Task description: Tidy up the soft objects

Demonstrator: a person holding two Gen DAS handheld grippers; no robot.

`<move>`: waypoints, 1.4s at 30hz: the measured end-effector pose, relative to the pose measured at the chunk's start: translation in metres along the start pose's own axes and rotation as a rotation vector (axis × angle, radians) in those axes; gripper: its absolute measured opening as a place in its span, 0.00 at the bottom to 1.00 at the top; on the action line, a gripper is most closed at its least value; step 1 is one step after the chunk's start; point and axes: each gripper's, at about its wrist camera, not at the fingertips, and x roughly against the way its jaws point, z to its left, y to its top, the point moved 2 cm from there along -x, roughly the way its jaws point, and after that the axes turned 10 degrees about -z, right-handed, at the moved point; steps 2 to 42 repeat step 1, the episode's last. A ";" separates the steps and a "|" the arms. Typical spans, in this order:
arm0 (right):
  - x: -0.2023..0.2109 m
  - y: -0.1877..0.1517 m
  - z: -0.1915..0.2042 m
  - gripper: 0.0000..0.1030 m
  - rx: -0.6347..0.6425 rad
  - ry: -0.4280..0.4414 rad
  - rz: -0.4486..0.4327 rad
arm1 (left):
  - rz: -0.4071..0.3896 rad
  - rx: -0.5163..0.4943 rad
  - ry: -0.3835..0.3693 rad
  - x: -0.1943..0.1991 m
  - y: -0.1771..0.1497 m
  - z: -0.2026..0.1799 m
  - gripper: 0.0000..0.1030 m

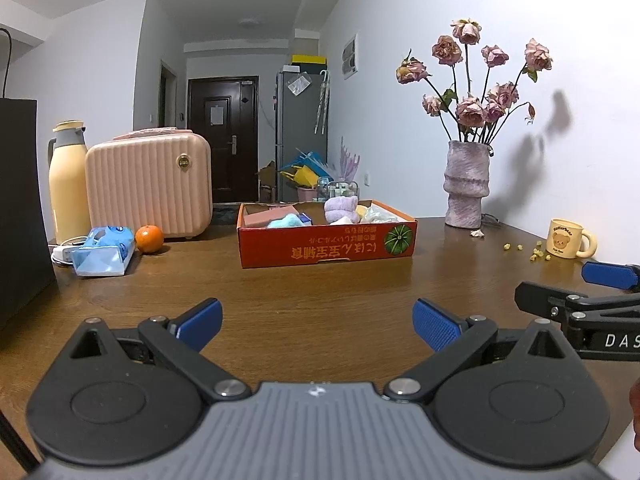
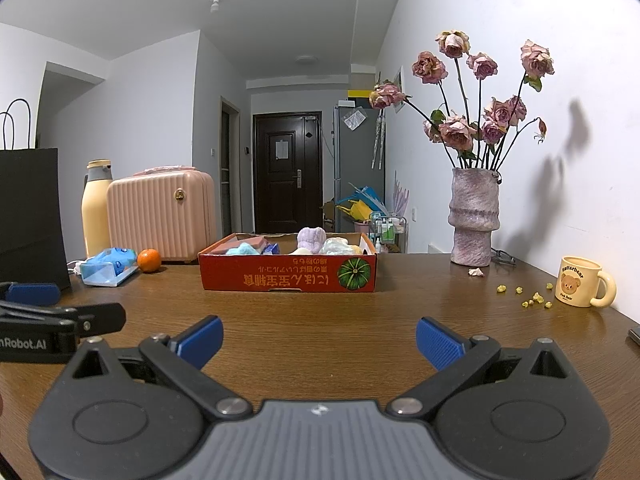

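Item: red cardboard tray point(image 1: 326, 246), pumpkin print on its front wall, standing on the worktop point(image 1: 320, 292) dead ahead of both grippers and well apart from them, its long axis running across my line of approach. Contents, as far as I can make out over the near wall: a lilac plush bundle point(image 1: 341, 208) toward the right half, a turquoise soft piece point(image 1: 283, 222) and a pink block point(image 1: 264, 216) toward the left half, pale yellow and whitish crinkled pieces at the right end (too low behind the wall to name them). Left gripper point(image 1: 318, 326): fingers spread wide, nothing between them, hanging low over bare worktop. Right gripper point(image 2: 319, 342): fingers likewise spread wide and empty; its tips also show at the right edge of the left view, so the two sit side by side, near each other. Bearing: in the left view the tray sits about centred, in the right view it sits left of centre, so I judge the left gripper squarer to it, the right nearer the lilac bundle's end. Either reach runs straight forward over the near wall. Bystanders: tissue pack point(image 1: 104, 252), orange point(image 1: 149, 239), pink case point(image 1: 150, 192), vase of dried roses point(image 1: 466, 188), bear mug point(image 1: 570, 238).
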 end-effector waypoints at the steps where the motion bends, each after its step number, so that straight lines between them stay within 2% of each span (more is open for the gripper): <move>1: 0.000 0.000 0.000 1.00 0.000 0.000 0.001 | 0.001 0.002 -0.002 0.000 0.000 0.000 1.00; 42: 0.000 0.000 0.000 1.00 0.000 0.000 0.001 | 0.001 0.002 -0.002 0.000 0.000 0.000 1.00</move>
